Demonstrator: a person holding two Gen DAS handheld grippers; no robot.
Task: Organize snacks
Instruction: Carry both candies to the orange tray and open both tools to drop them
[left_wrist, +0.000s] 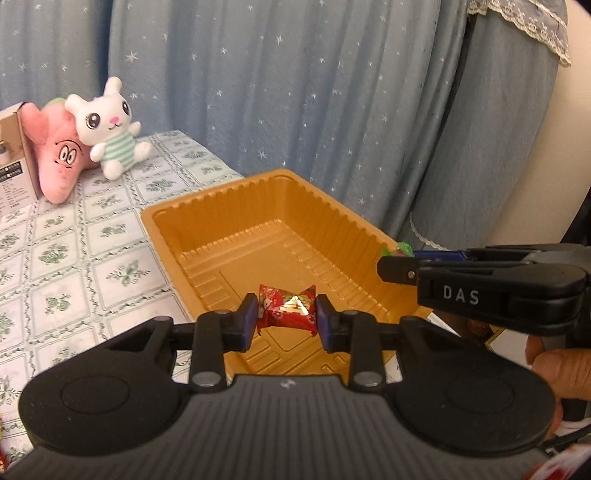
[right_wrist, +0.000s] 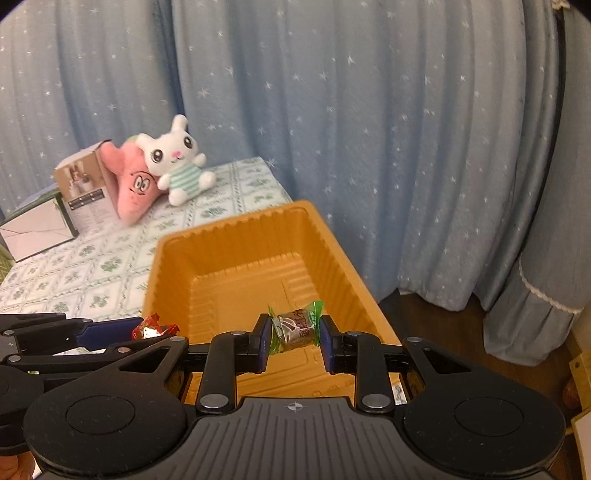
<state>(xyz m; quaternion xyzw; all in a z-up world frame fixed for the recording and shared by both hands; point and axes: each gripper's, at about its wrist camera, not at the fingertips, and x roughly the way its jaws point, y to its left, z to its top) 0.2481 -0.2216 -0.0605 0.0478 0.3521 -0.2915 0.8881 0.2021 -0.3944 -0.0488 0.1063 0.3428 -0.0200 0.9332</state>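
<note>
An orange plastic tray (left_wrist: 192, 236) stands on the tablecloth, with nothing on its floor; it also shows in the right wrist view (right_wrist: 177, 266). My left gripper (left_wrist: 286, 314) is shut on a red wrapped candy (left_wrist: 288, 308) and holds it above the tray's near end. My right gripper (right_wrist: 293, 332) is shut on a green and silver wrapped candy (right_wrist: 293, 326), also above the tray's near end. The right gripper (left_wrist: 391, 267) reaches in from the right in the left wrist view, a bit of green wrapper (left_wrist: 400, 249) at its tip. The red candy (right_wrist: 153, 328) shows at the left in the right wrist view.
A white bunny plush (left_wrist: 107, 125) and a pink plush (left_wrist: 55, 155) lean on a cardboard box (right_wrist: 83, 188) at the table's far left. A flat white box (right_wrist: 37, 229) lies beside them. A blue star curtain (left_wrist: 295, 92) hangs behind the table.
</note>
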